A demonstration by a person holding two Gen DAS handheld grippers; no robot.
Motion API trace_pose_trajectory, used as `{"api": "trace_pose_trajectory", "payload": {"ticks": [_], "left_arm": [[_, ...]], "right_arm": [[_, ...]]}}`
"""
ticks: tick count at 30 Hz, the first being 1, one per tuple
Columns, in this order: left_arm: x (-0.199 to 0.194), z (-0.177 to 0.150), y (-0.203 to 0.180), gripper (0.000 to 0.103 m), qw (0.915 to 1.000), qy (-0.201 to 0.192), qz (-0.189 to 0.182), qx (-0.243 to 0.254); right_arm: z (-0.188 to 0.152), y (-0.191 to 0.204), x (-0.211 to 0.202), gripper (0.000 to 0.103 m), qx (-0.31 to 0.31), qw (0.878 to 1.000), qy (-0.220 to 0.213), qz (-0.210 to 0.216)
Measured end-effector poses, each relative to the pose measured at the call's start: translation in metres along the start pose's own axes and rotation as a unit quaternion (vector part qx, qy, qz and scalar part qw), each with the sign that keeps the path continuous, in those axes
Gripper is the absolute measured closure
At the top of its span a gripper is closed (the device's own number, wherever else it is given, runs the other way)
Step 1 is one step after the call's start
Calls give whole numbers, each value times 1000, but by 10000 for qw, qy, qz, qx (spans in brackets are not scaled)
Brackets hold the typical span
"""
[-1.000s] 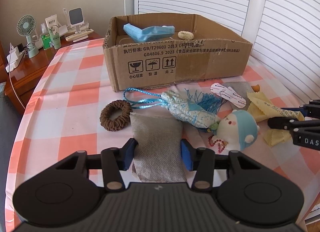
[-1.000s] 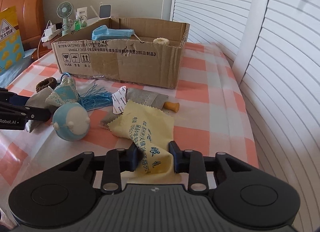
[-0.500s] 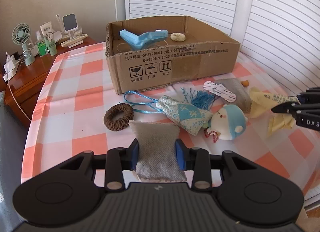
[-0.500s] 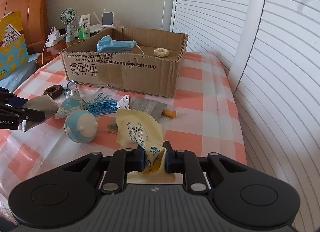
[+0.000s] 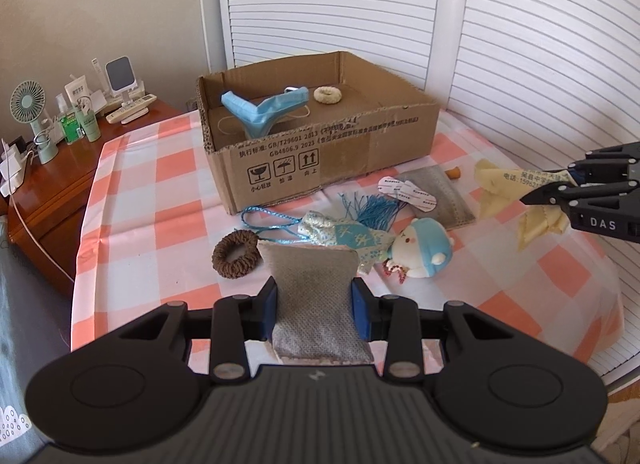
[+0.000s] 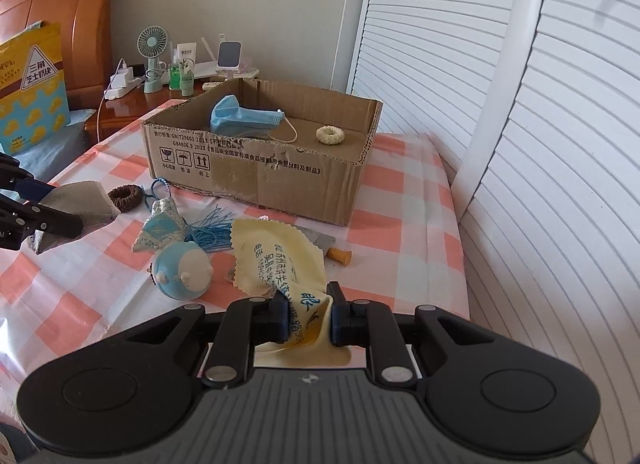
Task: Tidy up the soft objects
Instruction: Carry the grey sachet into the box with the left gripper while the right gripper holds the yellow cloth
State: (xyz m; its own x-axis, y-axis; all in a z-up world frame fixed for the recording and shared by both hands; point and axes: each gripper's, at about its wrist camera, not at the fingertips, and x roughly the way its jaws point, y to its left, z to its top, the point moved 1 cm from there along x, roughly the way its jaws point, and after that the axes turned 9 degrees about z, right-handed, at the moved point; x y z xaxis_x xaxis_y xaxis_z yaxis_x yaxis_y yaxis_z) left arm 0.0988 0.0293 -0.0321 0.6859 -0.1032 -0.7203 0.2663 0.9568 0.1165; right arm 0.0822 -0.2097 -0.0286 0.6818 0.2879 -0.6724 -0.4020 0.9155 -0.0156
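Observation:
My left gripper (image 5: 314,306) is shut on a grey fabric pouch (image 5: 316,296) and holds it above the checked tablecloth; the pouch also shows in the right wrist view (image 6: 80,200). My right gripper (image 6: 307,314) is shut on a yellow lens cloth (image 6: 280,260), lifted off the table, which also shows in the left wrist view (image 5: 516,188). An open cardboard box (image 5: 320,152) stands behind, holding a blue face mask (image 5: 260,112) and a cream scrunchie (image 5: 327,95). On the table lie a brown scrunchie (image 5: 235,254), a blue tasselled sachet (image 5: 344,236) and a blue plush doll (image 5: 420,250).
A second grey pouch (image 5: 440,196) with white packets (image 5: 408,193) lies right of the box front. A wooden bedside table (image 5: 48,168) with a fan (image 5: 30,116), bottles and chargers stands at the left. White louvred doors (image 5: 520,44) run behind and to the right. The table edge is near on the right.
Both grippers have risen and pulled back. The grey pouch and the yellow cloth have both come up off the table. The right jaws have closed tighter on the cloth.

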Motion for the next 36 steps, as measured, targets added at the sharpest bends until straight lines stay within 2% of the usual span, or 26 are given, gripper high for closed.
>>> {"api": "trace_pose_trajectory", "payload": {"ticks": [6,14,21,26,28,30,33,36], "left_arm": [[-8,17,1,67,9997,-131,-177,90],[0,71,-2,67,9978,-477,-326,333],[34,133,-10,67,9959,-714,-338,438],[66,159,-18,66,9961,-697,-261,483],[77,161,-19,57,9964,-679,-220,465],[86,160,-17,19,9966,-682,-150,436],[86,154,-10,16,9959,-843,69,316],[76,146,-1,14,9972,-724,22,195]], "right_arm": [[14,-1,-4,82,-79,9999,-132,7],[31,-8,-4,82,-161,9996,-228,-11],[43,-13,-4,82,-270,9991,-310,-96],[50,-18,-5,82,-274,9988,-363,-184],[51,-19,-6,82,-284,9987,-378,-198],[52,-20,-6,82,-291,9986,-379,-218],[53,-22,-5,82,-298,9986,-370,-235],[55,-21,-4,82,-316,9987,-349,-217]]}}
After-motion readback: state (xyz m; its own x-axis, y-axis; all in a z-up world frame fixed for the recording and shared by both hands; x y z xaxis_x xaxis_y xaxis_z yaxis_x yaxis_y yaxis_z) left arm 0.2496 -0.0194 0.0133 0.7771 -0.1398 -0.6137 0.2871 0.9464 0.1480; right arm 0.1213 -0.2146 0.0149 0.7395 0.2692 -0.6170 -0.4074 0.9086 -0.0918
